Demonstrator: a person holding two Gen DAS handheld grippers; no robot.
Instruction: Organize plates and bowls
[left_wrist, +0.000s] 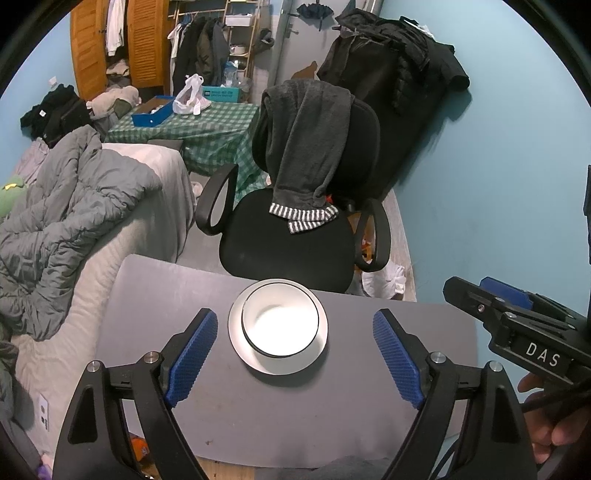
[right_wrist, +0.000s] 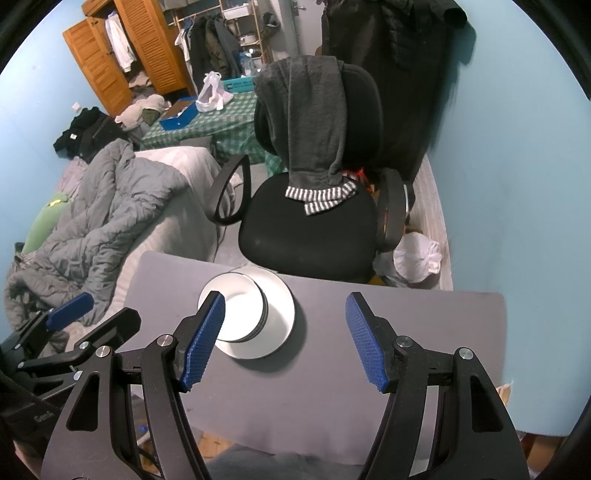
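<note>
A white bowl with a dark rim (left_wrist: 279, 322) sits on a white plate (left_wrist: 243, 349) on the grey table (left_wrist: 295, 406). In the right wrist view the bowl (right_wrist: 240, 310) looks like a stack on the plate (right_wrist: 282, 306). My left gripper (left_wrist: 295, 332) is open and empty, its blue pads either side of the bowl, nearer to me and above the table. My right gripper (right_wrist: 284, 314) is open and empty, held to the right of the plate; it also shows at the right edge of the left wrist view (left_wrist: 517, 314).
A black office chair (left_wrist: 295, 221) with a grey garment draped over it stands just beyond the table's far edge. A bed with a grey quilt (left_wrist: 74, 206) lies to the left. The blue wall (left_wrist: 498, 184) is to the right.
</note>
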